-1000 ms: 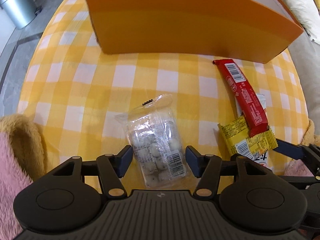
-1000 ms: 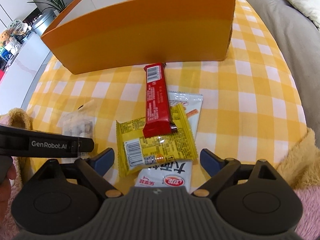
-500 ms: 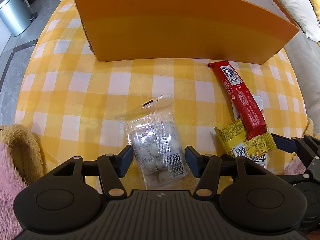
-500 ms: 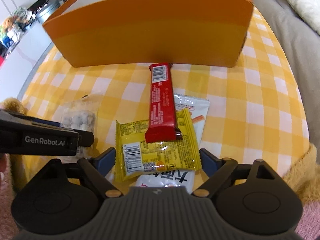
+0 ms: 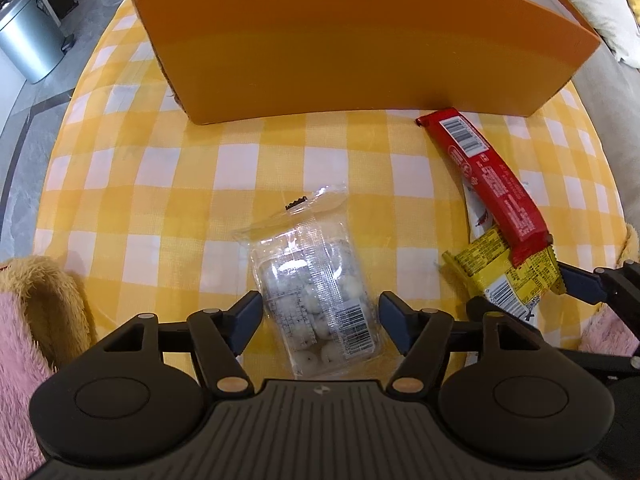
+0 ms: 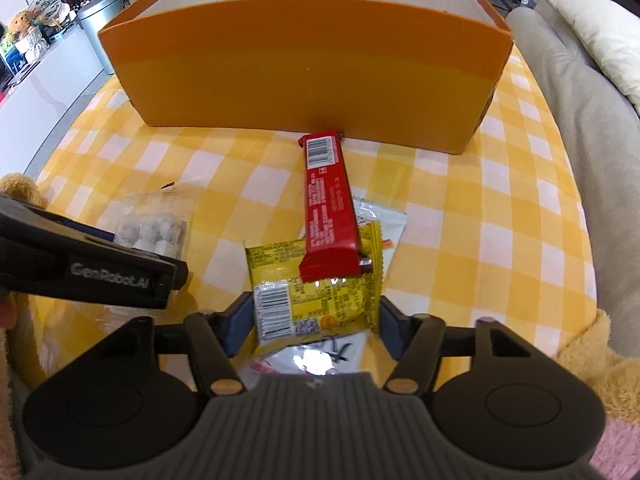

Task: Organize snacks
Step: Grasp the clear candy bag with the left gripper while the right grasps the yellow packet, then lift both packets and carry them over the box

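A clear bag of white round snacks (image 5: 316, 292) lies on the yellow checked cloth, between the open jaws of my left gripper (image 5: 319, 316); it also shows in the right wrist view (image 6: 154, 228). My right gripper (image 6: 316, 322) has closed in around a yellow snack packet (image 6: 312, 296), its fingers at the packet's two sides. A red bar (image 6: 328, 208) lies across the yellow packet, and white packets (image 6: 380, 224) lie under both. The orange box (image 6: 304, 68) stands behind; the same box shows in the left wrist view (image 5: 360, 40).
The table (image 6: 500, 220) is covered in a yellow and white checked cloth. A grey sofa (image 6: 580, 120) with a pillow runs along the right. A metal bin (image 5: 24, 44) stands on the floor at the left. Fluffy pink and yellow sleeves (image 5: 36, 320) flank the grippers.
My right gripper's jaws have narrowed from wide open to the yellow packet's sides. Both grippers have drawn back a little, so the box looks farther off. The left gripper's jaws stay open.
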Available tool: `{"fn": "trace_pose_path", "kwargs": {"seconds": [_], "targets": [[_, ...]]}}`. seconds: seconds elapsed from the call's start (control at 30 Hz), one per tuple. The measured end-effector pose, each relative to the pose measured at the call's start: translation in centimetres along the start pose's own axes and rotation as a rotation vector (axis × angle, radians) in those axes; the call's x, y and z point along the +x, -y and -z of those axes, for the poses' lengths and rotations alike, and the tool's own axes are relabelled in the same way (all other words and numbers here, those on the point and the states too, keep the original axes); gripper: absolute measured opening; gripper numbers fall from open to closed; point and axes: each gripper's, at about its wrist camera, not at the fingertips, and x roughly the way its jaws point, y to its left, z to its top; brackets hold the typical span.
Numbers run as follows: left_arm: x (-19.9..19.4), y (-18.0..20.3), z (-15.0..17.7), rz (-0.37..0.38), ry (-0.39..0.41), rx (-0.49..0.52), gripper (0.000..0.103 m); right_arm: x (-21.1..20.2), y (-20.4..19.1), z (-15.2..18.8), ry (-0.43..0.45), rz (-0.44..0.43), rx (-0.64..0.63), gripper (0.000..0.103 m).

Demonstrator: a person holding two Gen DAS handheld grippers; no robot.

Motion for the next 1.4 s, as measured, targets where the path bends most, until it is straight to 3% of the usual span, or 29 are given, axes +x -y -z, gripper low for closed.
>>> {"fn": "trace_pose_path", "kwargs": {"seconds": [0.23, 0.63, 0.93, 1.4], "targets": [[-0.2, 0.4, 0.4, 0.002, 0.016, 0.014, 0.066, -1.2, -0.2, 0.4, 0.003, -0.026, -0.013, 0.057], [-3.4, 0.4, 0.8, 0.047, 0.047, 0.033, 0.066, -3.1, 1.3, 1.3, -0.049, -0.086, 0.099, 0.056], [-6.6, 0.4, 0.9, 0.066, 0.114, 0.033, 0.066, -6.6, 0.2, 1.3, 0.026, -0.087, 0.053, 0.056], [-12.8, 1.1, -0.7, 0.096, 0.282, 0.077, 0.066, -11.1, 1.3, -1.0, 0.188, -0.037, 0.031, 0.056]]}}
